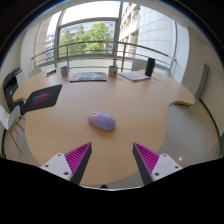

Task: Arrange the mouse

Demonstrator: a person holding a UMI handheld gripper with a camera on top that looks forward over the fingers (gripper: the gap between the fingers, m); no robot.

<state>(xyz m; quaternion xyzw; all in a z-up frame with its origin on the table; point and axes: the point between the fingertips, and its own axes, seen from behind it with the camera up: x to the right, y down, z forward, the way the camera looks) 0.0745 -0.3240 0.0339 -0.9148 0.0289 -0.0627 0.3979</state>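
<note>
One gripper (112, 160) is held above the near edge of a curved wooden table (150, 105), its two fingers spread wide apart with nothing between them; one magenta pad (78, 157) is seen on the left finger and a second on the right, two in all. One mouse (101, 121), pale lilac and rounded, lies on bare wood just ahead of the fingers at about 11 o'clock from the gap, apart from both pads and nearer the left finger. The open stance is judged to be a readiness to straddle the mouse, which sits slightly off the centre line, so a small shift toward 11 o'clock would be needed before closing. One dark mat (44, 96) is laid at roughly 10 o'clock, well apart from the mouse, near a black chair (12, 84); it is judged the likely place for the mouse, though this cannot be confirmed. A second, paler mat (88, 76) lies at the far side near 12 o'clock, with one small cup-like thing (113, 71) just beside it, too small to identify. At 1 o'clock one dark upright object (150, 67) stands on the far edge, perhaps a monitor or speaker. Windows (90, 38) with greenery outside are noted beyond a railing.
</note>
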